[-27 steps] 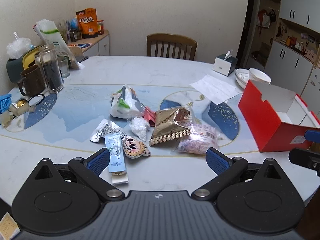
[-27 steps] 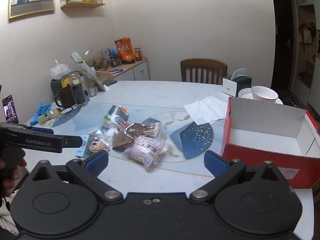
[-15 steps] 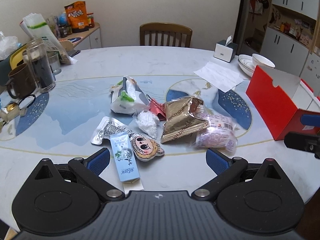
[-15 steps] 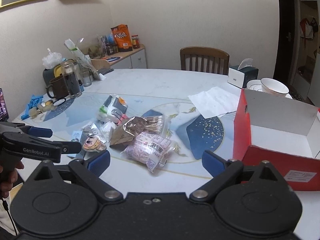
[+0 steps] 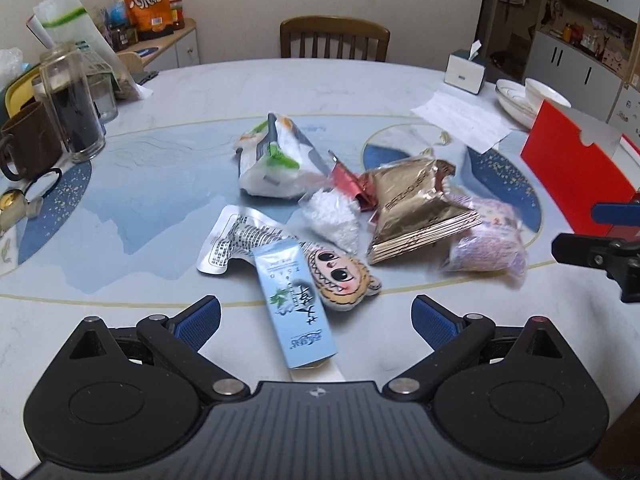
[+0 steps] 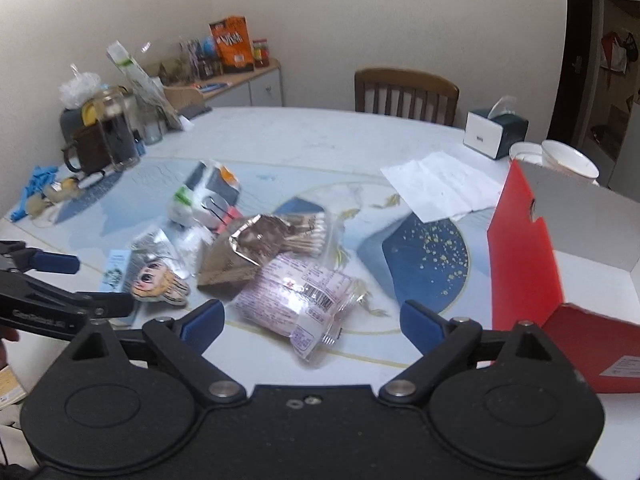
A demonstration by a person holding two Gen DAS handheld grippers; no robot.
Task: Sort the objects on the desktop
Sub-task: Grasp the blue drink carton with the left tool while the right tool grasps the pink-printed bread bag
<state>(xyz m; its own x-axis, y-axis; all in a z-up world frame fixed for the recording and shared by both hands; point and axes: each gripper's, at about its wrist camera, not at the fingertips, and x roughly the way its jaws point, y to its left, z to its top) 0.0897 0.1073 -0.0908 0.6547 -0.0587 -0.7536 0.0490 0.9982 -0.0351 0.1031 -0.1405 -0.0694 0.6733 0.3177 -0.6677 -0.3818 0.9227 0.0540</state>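
Table: round, pale marble-look top with blue and gold patterning; the clutter lies heaped near its middle.
Left hand-held gripper: spread wide, nothing between the blue pads; it hangs over the near edge of the heap, tilted down.
Silver sachet: flat foil, printed with black text, at the left end of the heap, partly under the blue box.
Light-blue box: long, slim carton with dark lettering and a green leaf sketch; lies flat, its near end between the left jaws but untouched.
Cartoon-face charm: flat, big-eyed face with yellow hair, just beside the blue box.
White pouch: puffy, with green and grey print, at the far side of the heap.
Fluffy white packet: clear wrap over white fibres, in front of the pouch.
Gold foil bag: crumpled, torn open at the top, overlapping a small red wrapper.
Pink bun packet: clear wrapper with a label, lying at the right end of the heap.
Right hand-held gripper: spread wide and empty, over the bun packet.
Red box: open, white inside, well right of the heap.
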